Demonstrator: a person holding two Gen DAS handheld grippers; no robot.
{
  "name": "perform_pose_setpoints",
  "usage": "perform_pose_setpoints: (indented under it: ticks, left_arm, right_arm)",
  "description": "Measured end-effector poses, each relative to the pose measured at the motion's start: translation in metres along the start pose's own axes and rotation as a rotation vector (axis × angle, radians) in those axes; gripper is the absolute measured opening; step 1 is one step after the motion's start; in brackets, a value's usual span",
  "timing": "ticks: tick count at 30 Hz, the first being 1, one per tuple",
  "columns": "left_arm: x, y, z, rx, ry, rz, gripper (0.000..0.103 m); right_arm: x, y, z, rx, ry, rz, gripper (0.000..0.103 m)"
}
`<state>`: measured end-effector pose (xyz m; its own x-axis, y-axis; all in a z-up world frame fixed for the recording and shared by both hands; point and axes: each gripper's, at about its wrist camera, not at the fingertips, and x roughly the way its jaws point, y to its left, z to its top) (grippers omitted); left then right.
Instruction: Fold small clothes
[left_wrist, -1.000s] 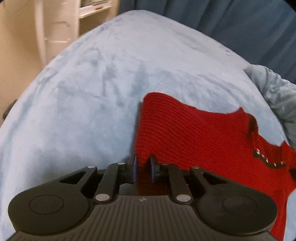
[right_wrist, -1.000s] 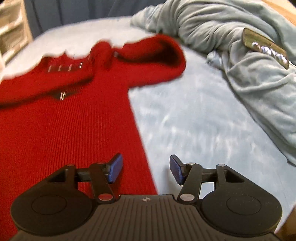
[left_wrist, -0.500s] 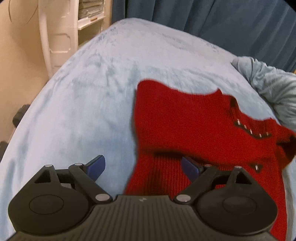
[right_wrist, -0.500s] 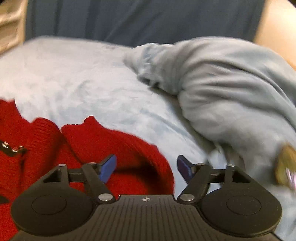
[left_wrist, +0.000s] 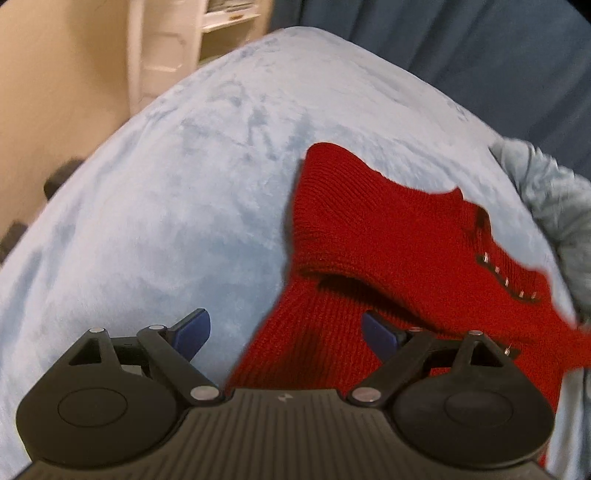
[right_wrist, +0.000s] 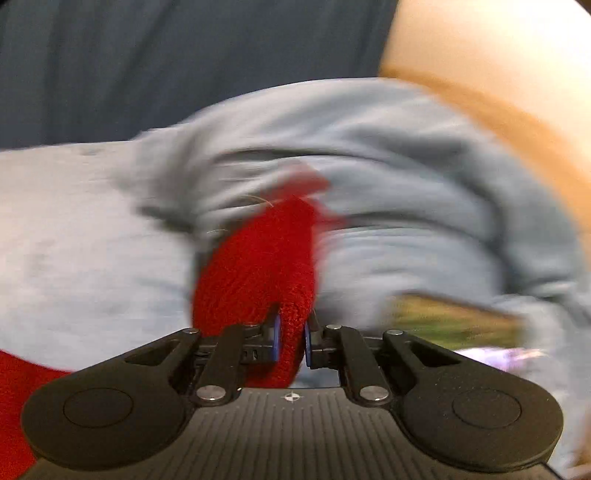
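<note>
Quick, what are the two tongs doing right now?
Left tongs: open, holding nothing.
Right tongs: just closed, clamped on the red sweater.

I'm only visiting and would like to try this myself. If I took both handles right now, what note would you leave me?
Left tool: open, holding nothing, over the near edge of the red sweater.
Right tool: its jaws have just closed on a bunched part of the sweater, probably a sleeve; the view is blurred.
The sweater lies on the pale blue blanket, a crumpled blue-grey cover beside it.
Done: the left side is already folded in.
Left: lay the gripped part across, then fold the body.
</note>
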<state>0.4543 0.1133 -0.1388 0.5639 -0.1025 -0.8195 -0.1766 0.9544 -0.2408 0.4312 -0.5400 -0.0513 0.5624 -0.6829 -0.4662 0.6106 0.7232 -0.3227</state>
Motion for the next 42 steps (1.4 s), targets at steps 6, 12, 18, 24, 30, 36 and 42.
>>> perform_pose_setpoints:
  ticks: [6, 12, 18, 24, 30, 36, 42]
  left_arm:
    - [-0.007, -0.001, 0.001, -0.031, -0.003, -0.007, 0.092]
    - [-0.017, 0.010, 0.006, -0.051, -0.019, -0.021, 0.092]
    - [-0.031, 0.029, 0.008, -0.091, -0.045, -0.033, 0.092]
    - [-0.047, 0.053, 0.005, -0.107, -0.062, -0.021, 0.092]
    - [-0.046, 0.068, -0.003, -0.123, -0.057, -0.026, 0.092]
    - [-0.039, 0.045, -0.007, -0.104, -0.041, -0.058, 0.092]
    - [-0.054, 0.018, -0.034, 0.040, -0.038, -0.019, 0.102]
  right_arm:
    - [0.005, 0.017, -0.016, -0.076, 0.052, 0.008, 0.011]
    - [-0.057, 0.067, 0.023, -0.027, -0.144, 0.156, 0.012]
    - [-0.204, 0.180, 0.025, -0.150, -0.520, 0.704, 0.019]
    - [-0.246, 0.232, -0.048, -0.430, -0.429, 0.954, 0.078]
    - [-0.172, 0.154, -0.083, -0.211, -0.059, 0.700, 0.077]
    - [-0.167, 0.104, -0.111, -0.096, 0.013, 0.589, 0.077]
    - [-0.215, 0.094, -0.159, -0.036, 0.084, 0.662, 0.077]
